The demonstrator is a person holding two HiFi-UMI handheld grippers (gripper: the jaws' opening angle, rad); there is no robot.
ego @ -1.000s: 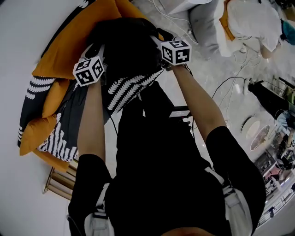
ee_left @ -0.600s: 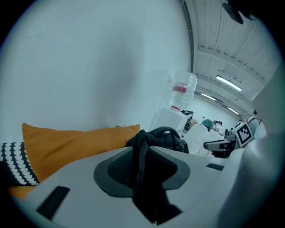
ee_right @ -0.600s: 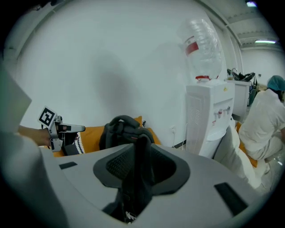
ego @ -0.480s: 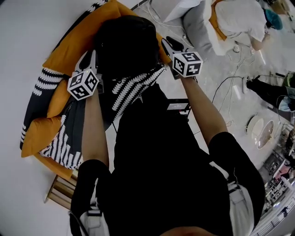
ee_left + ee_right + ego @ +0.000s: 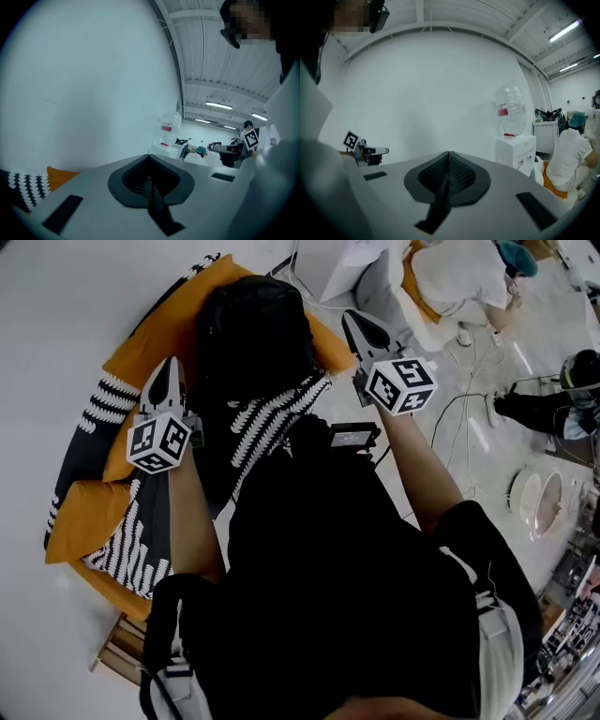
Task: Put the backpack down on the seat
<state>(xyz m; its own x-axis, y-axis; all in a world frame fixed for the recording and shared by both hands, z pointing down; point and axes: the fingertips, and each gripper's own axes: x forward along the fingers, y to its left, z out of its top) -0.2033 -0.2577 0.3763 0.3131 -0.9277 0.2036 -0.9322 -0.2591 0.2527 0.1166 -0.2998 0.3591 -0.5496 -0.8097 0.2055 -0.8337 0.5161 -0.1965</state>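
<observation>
The black backpack (image 5: 253,334) rests on the orange seat (image 5: 159,329), partly on a black-and-white patterned cushion (image 5: 272,418). My left gripper (image 5: 170,365) hovers at the pack's left side, clear of it. My right gripper (image 5: 353,319) hovers off its right side, also clear. Both pairs of jaws have just been closing and now meet with nothing between them. The left gripper view has its gripper (image 5: 150,157) facing a white wall; the right gripper view has its own (image 5: 449,153) facing the same wall. The backpack is in neither gripper view.
A water dispenser (image 5: 516,150) stands by the wall to the right. A person in white (image 5: 459,277) crouches on the floor beyond the seat, among cables (image 5: 478,399). The seat's wooden legs (image 5: 117,652) show at lower left.
Both grippers have let go of the backpack's sides, lifted and spread apart, and their jaws have shut. The backpack stays on the seat.
</observation>
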